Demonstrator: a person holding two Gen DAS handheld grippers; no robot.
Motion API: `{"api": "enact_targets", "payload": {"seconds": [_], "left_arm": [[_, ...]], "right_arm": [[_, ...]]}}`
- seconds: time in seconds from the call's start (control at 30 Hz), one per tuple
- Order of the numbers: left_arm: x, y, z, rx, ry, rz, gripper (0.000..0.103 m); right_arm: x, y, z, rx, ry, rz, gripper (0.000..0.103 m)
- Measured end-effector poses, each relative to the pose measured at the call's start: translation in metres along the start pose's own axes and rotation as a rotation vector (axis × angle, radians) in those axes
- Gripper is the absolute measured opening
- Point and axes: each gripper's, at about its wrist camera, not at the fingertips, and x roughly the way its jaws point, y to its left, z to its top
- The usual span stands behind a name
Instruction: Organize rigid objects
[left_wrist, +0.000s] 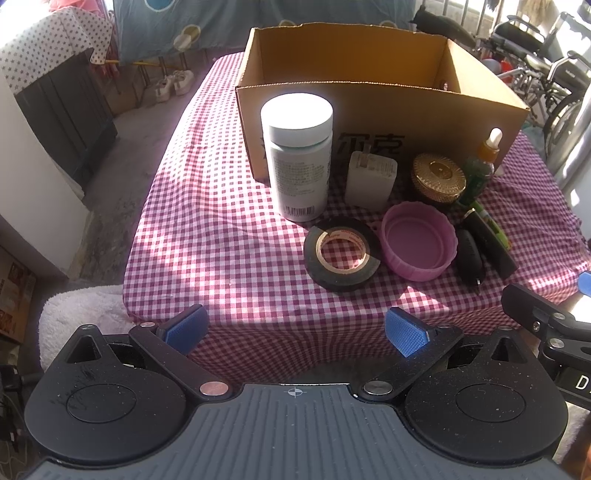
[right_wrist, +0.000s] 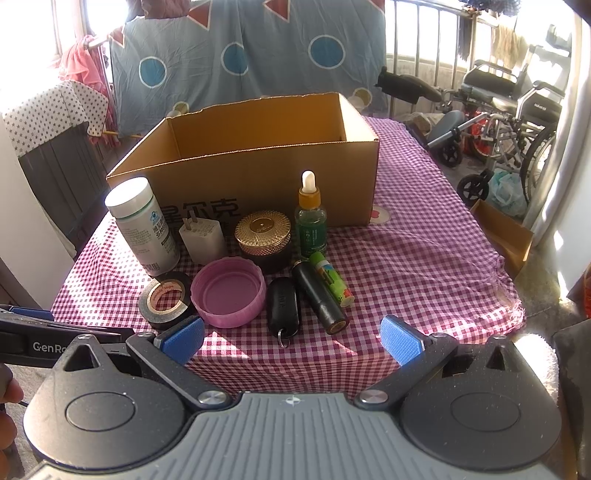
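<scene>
before the open cardboard box (right_wrist: 258, 177) stands a white-capped bottle (left_wrist: 297, 158); both claws gape empty.

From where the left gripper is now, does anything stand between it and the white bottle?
Nothing visible does. The left gripper is open, short of the table edge, and only bare checked cloth lies before the white bottle. The black tape roll sits to the right.

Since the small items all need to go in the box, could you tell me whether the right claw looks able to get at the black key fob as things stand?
Probably yes. The right claw is open and the key fob lies at the table's near edge with nothing in front.
</scene>
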Motion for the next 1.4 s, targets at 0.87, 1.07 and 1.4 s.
{"api": "enact_targets", "payload": {"seconds": [0.87, 1.07, 1.4], "left_arm": [[0.019, -0.013, 0.01, 0.054, 0.004, -0.051, 0.102], [0.013, -0.019, 0.012, 0.109, -0.099, -0.149, 0.102], [0.014, -0.058, 0.019, 0.278, -0.221, -0.362, 0.099]], "right_arm": [[0.009, -0.022, 0.001, 0.088, -0.007, -0.023, 0.103], [0.005, -0.045, 0.007, 0.134, -0.095, -0.009, 0.103], [0.03, -0.081, 0.024, 0.194, -0.089, 0.06, 0.093]]}}
